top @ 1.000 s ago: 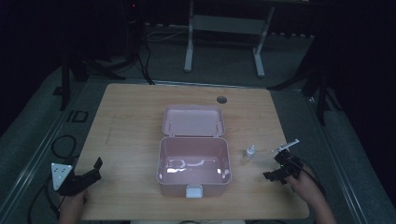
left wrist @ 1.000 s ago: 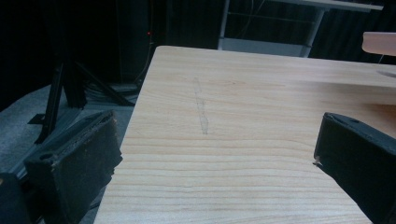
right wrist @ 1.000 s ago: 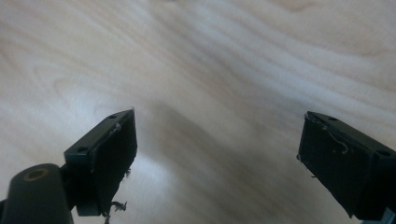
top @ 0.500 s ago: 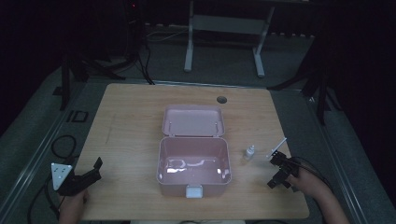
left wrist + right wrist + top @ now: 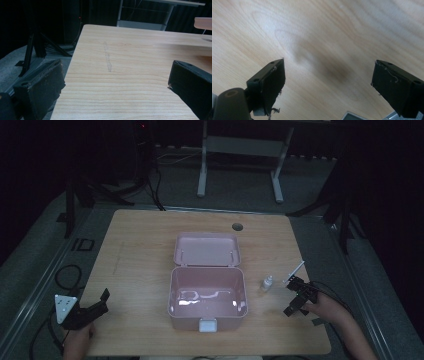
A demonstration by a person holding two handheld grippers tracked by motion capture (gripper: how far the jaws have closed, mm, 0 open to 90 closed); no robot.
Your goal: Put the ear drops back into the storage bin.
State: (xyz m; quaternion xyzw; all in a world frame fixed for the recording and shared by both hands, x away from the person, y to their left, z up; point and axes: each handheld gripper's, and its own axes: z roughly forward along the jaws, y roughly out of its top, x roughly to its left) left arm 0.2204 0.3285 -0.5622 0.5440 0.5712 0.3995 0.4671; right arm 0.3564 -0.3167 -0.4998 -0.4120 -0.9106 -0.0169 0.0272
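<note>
An open pink box [image 5: 207,317] stands mid-table, its lid [image 5: 207,250] laid back behind it. To its right stands a small white bottle [image 5: 267,282], and beside that lies a thin white stick [image 5: 295,271]. My right gripper [image 5: 293,296] is just right of the bottle and touches the stick's near end. In the right gripper view it [image 5: 328,70] is open over bare wood with nothing between its jaws. My left gripper [image 5: 101,304] hangs open at the table's front left corner. In the left gripper view it [image 5: 115,75] is empty.
The wooden table [image 5: 140,250] has a round cable hole [image 5: 237,226] at the back. Its left edge [image 5: 72,60] drops to a dark floor with stand legs. A corner of the pink box [image 5: 203,23] shows far right in the left gripper view.
My right gripper has shifted slightly left and turned. The white stick by it has swung to a steeper angle. The left gripper has stayed put.
</note>
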